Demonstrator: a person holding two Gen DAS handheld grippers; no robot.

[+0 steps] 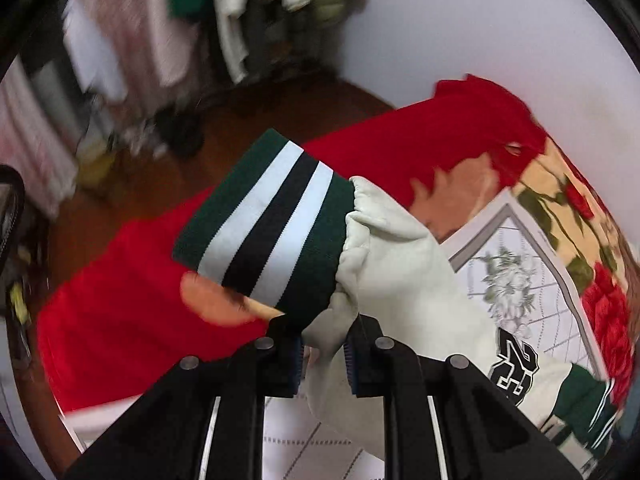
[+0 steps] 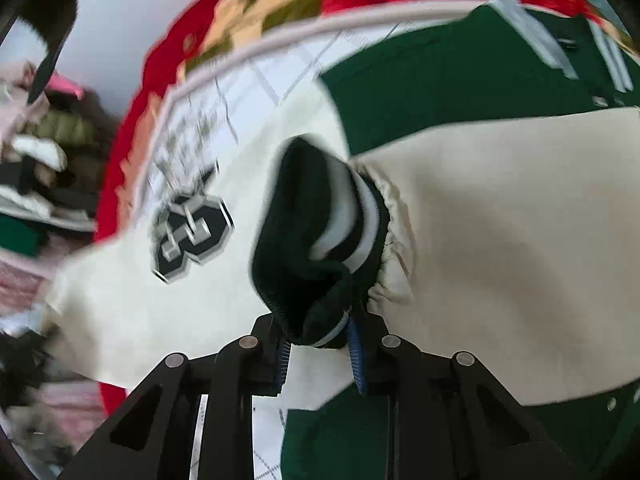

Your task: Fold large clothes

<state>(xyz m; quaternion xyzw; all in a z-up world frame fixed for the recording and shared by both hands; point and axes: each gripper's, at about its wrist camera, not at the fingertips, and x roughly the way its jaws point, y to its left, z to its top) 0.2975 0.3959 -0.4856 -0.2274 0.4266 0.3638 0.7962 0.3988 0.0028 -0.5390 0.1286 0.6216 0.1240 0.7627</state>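
A green varsity jacket (image 2: 440, 92) with cream sleeves lies on a white quilted sheet (image 1: 516, 280). My left gripper (image 1: 324, 344) is shut on the cream sleeve (image 1: 400, 272) just behind its green, white and black striped cuff (image 1: 264, 220), which is lifted off the bed. A black number patch (image 1: 516, 364) shows further down that sleeve. In the right wrist view my right gripper (image 2: 320, 344) is shut on the dark green ribbed cuff (image 2: 304, 248) of the other cream sleeve (image 2: 500, 240), over the jacket body. The number patch (image 2: 192, 232) lies to its left.
A red floral blanket (image 1: 140, 320) covers the bed under the sheet. Beyond the bed are a brown wooden floor (image 1: 280, 108), hanging clothes (image 1: 256, 8) and a pale wall (image 1: 480, 32). A heap of clothes (image 2: 48, 152) lies at the left in the right wrist view.
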